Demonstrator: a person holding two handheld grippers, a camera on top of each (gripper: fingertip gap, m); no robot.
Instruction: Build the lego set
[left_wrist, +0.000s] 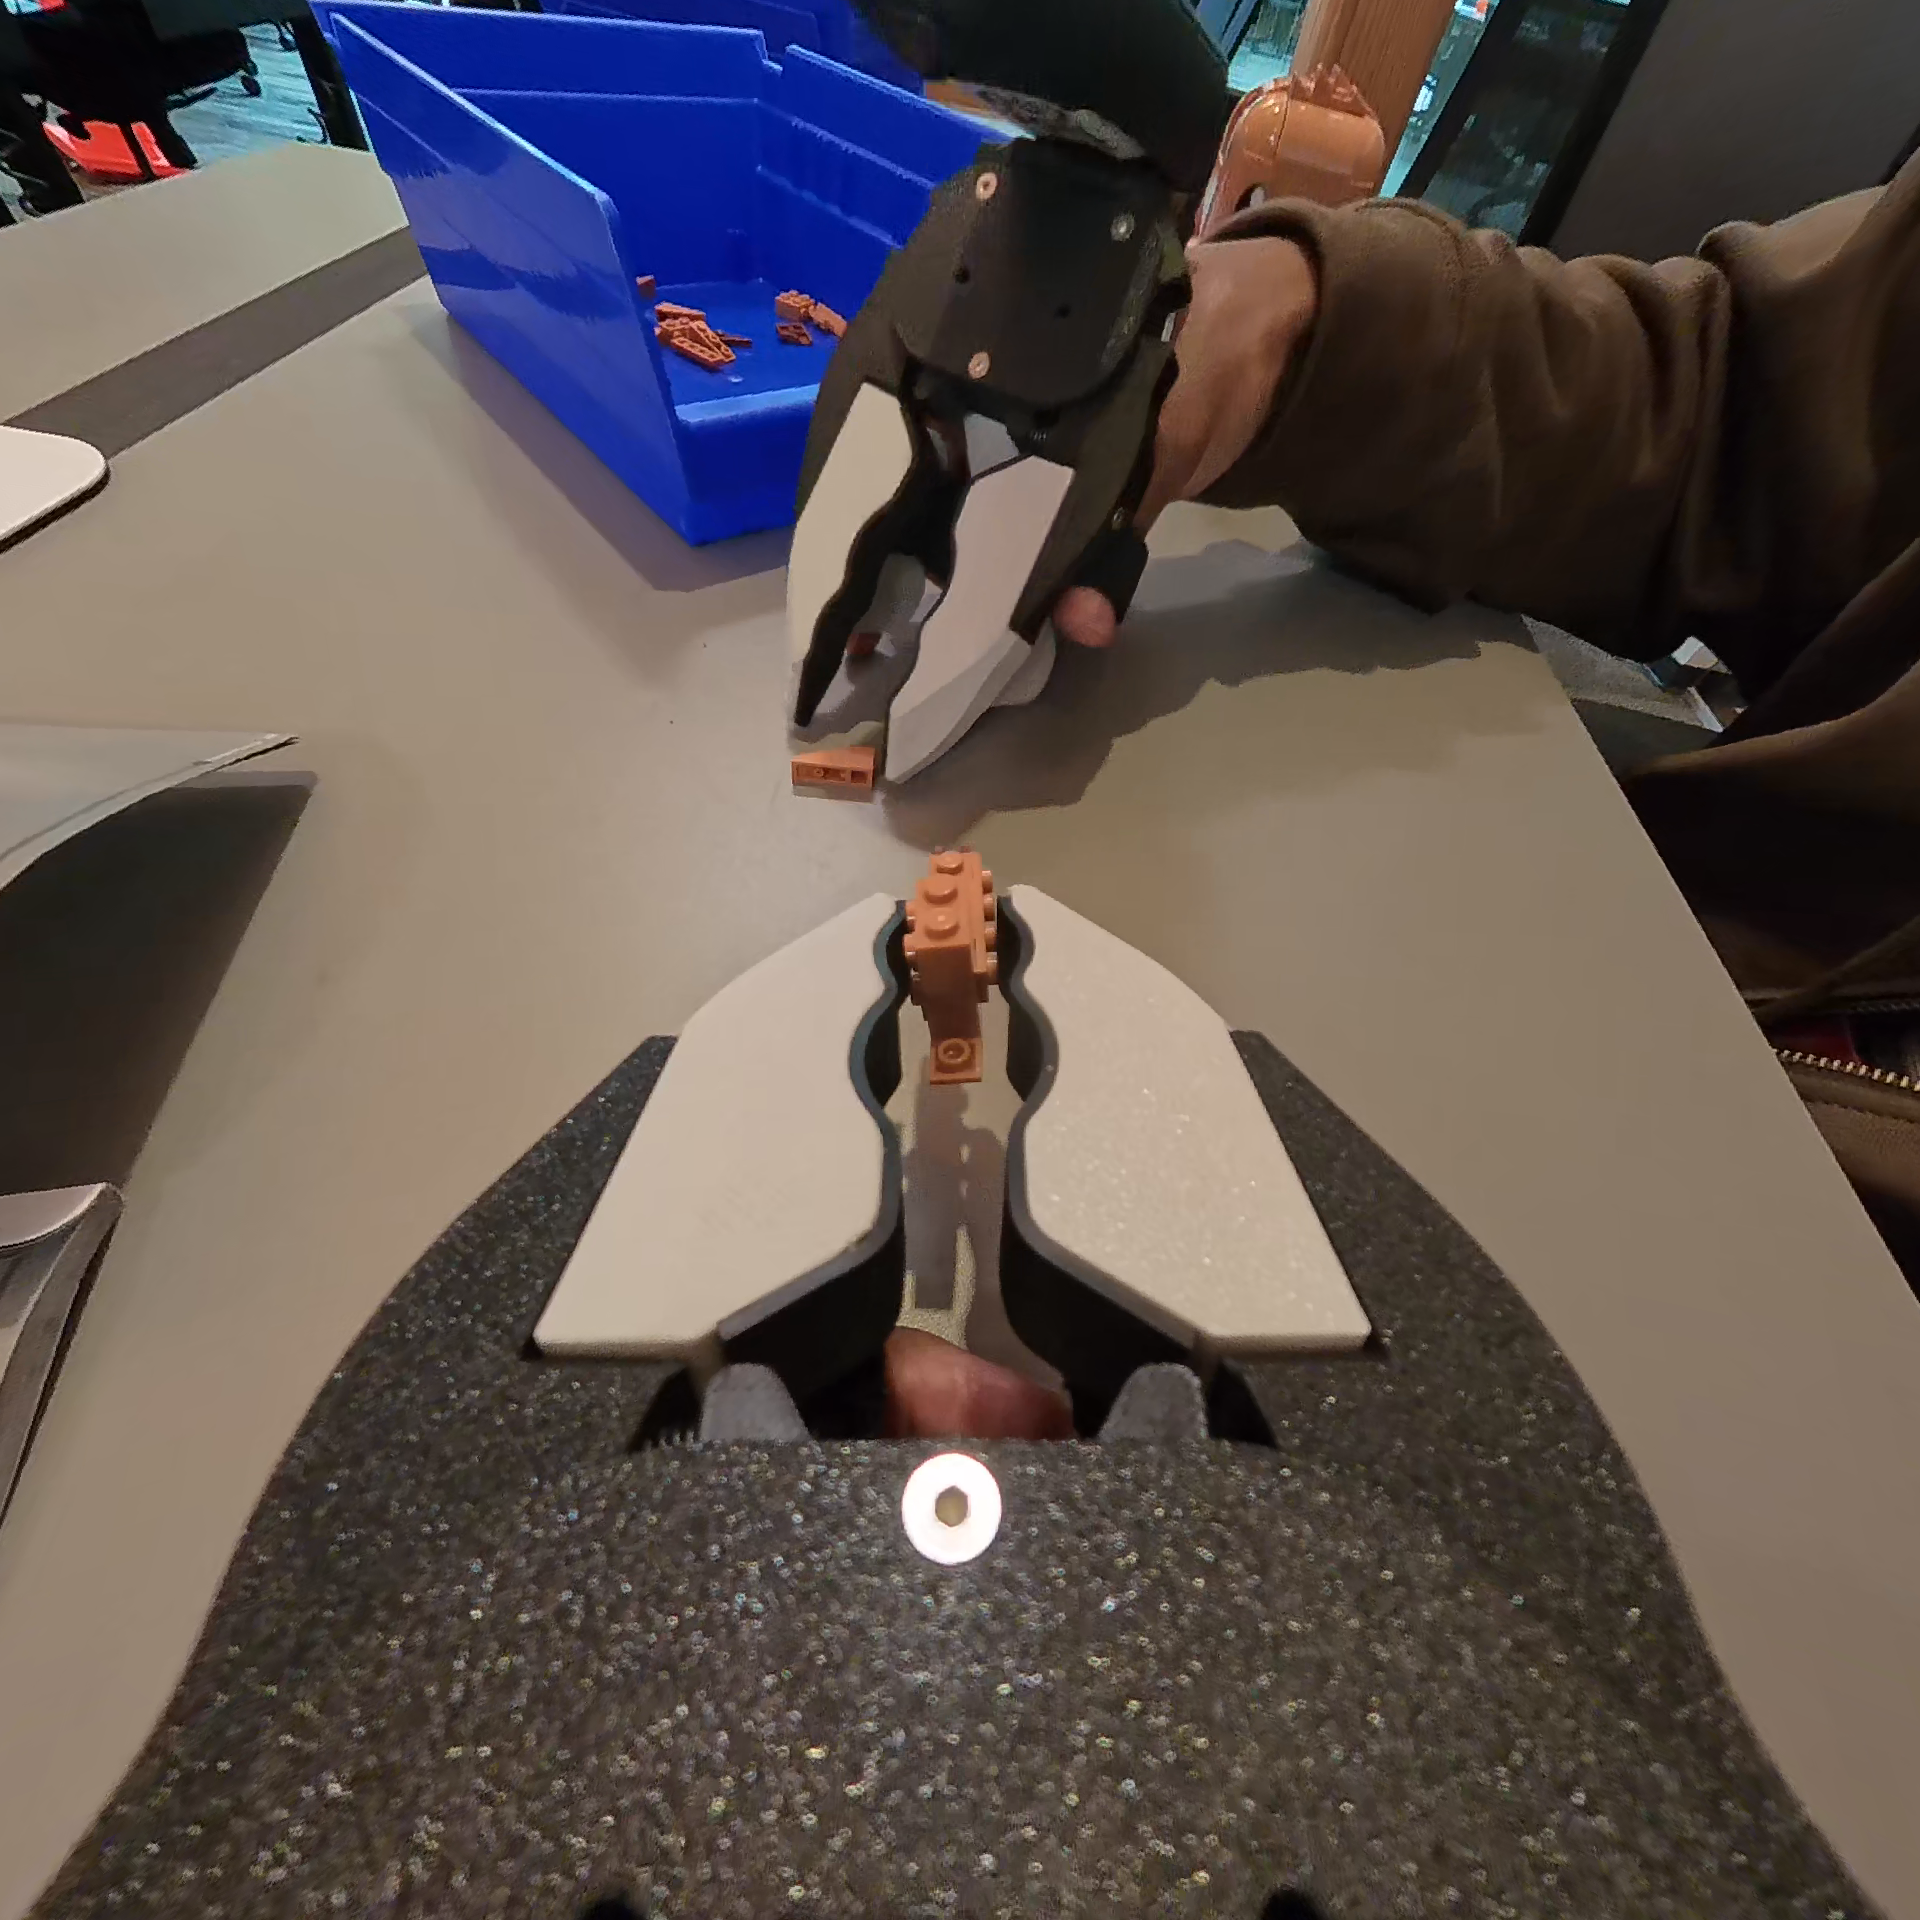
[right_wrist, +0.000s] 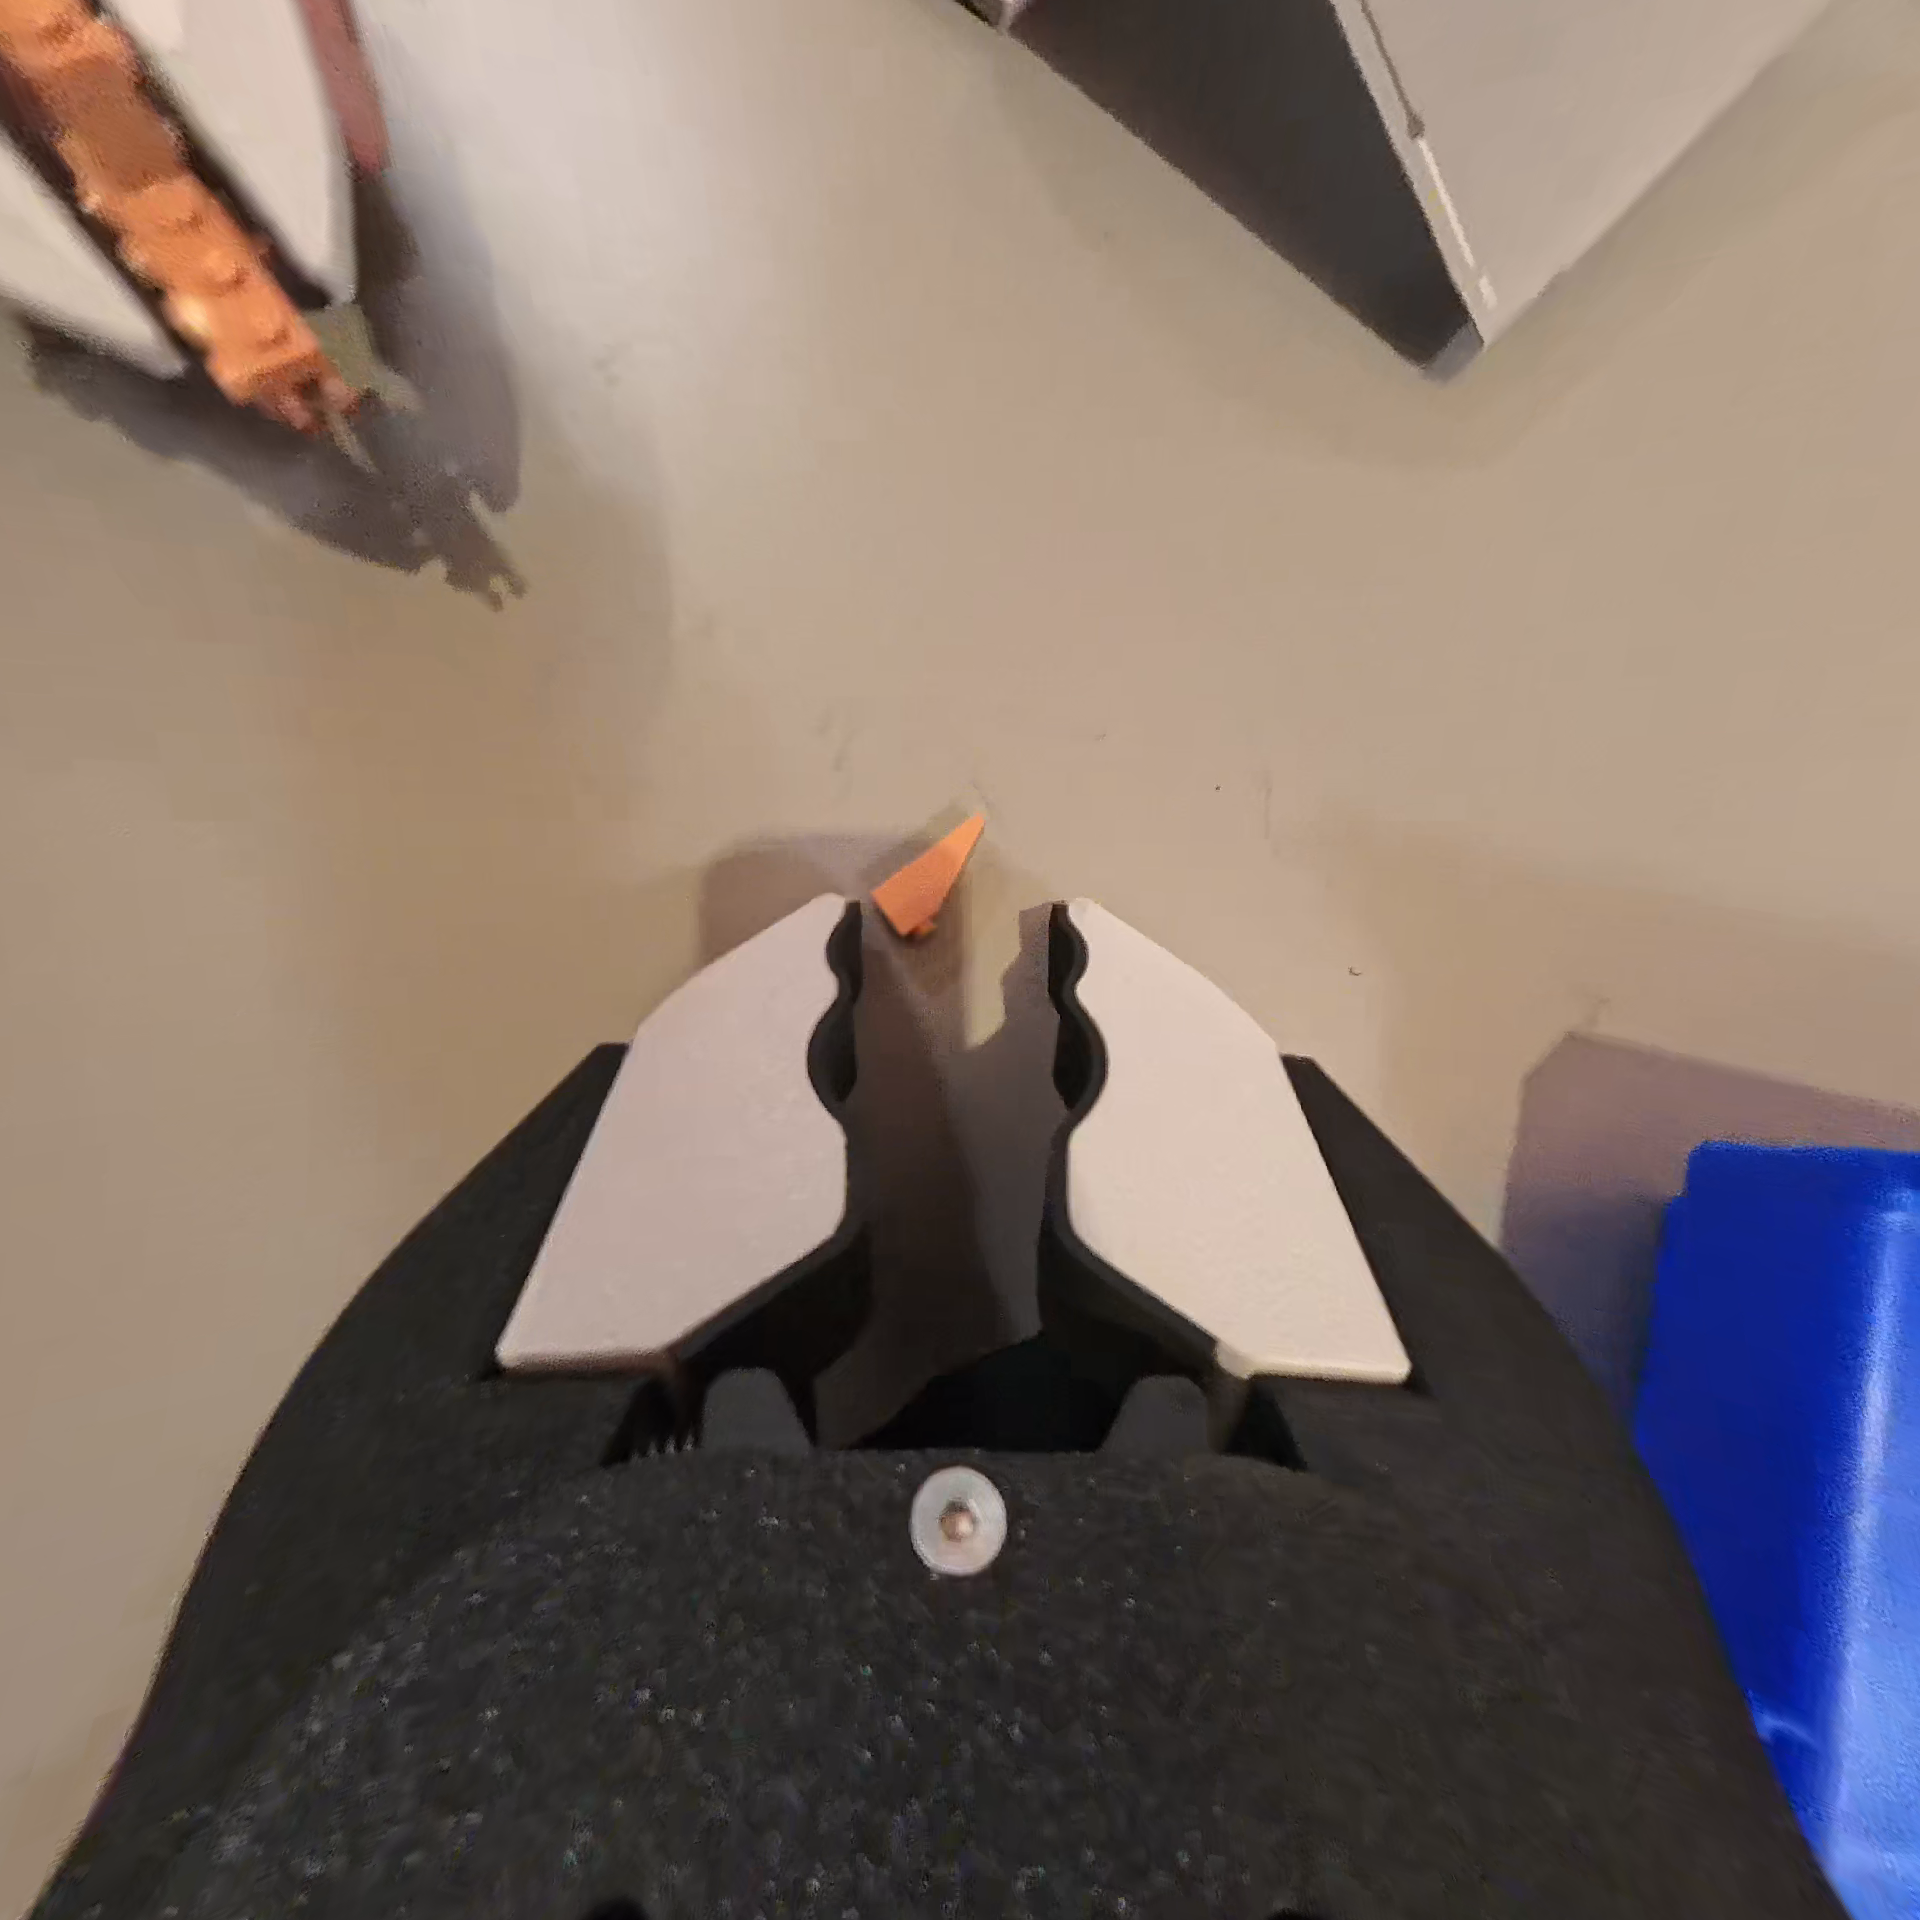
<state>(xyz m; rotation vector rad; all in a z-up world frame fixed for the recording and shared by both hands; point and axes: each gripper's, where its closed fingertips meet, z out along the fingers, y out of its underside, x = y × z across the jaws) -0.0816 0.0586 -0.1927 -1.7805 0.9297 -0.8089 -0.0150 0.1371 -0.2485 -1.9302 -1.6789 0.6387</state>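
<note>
My left gripper (left_wrist: 951, 906) is shut on a brown lego assembly (left_wrist: 948, 940) of several stacked bricks and holds it above the grey table. The assembly's studded end sticks out past the fingertips. It also shows blurred in the right wrist view (right_wrist: 197, 260). My right gripper (right_wrist: 954, 909) is open and points steeply down at the table. A small brown brick (right_wrist: 928, 873) lies on the table at its tips, nearer the left finger. In the left wrist view the right gripper (left_wrist: 847, 743) stands over that brick (left_wrist: 831, 771), just beyond the assembly.
A blue bin (left_wrist: 623, 312) with several loose brown pieces (left_wrist: 696, 338) stands at the back; its corner shows in the right wrist view (right_wrist: 1787, 1455). Grey flat objects (left_wrist: 125, 831) lie at the left. A sleeved arm (left_wrist: 1558, 416) rests over the table's right edge. One gripper's finger ends stand about 12 cm off the other's.
</note>
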